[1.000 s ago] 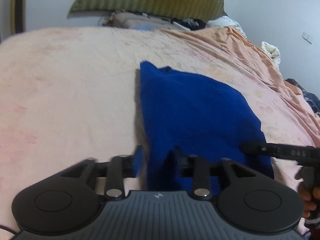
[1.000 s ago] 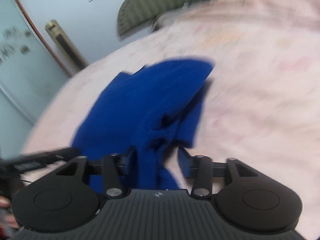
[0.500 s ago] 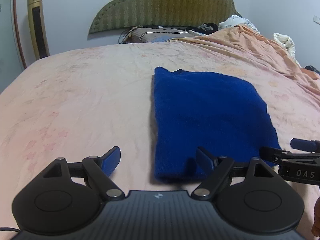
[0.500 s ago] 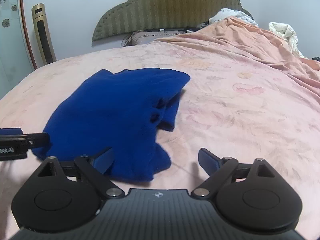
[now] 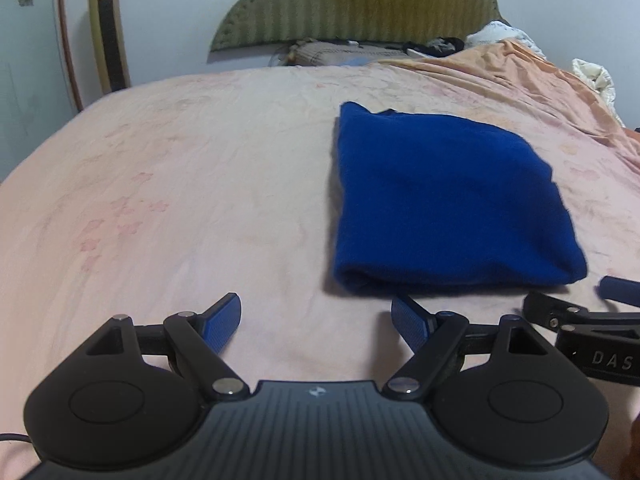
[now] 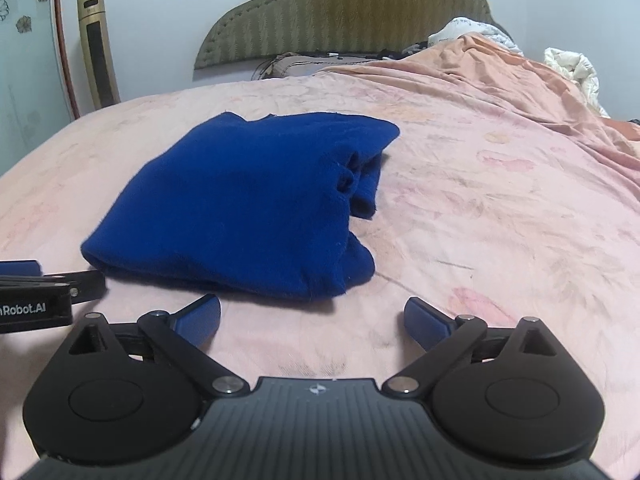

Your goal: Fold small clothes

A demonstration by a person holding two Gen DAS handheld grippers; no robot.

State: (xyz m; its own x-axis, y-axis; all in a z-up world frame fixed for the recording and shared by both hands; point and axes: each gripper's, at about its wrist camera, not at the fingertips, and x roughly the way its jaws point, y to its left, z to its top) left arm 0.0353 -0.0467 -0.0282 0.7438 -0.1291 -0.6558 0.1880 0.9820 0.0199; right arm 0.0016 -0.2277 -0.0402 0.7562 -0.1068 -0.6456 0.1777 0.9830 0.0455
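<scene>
The folded garment (image 5: 448,204) is laid on the bed (image 5: 200,184), the left gripper (image 5: 316,320) positioned at its 7 o'clock, the right gripper (image 6: 312,316) at 5 o'clock, the headboard (image 5: 356,0) at 12 o'clock.

1. I am holding my left gripper (image 5: 316,322) tilted downward, jaws spread wide with nothing between them.
2. My right gripper (image 6: 312,316) is tilting down too, its jaws opening, empty.
3. From my left camera, my right gripper is sitting at three o'clock.
</scene>
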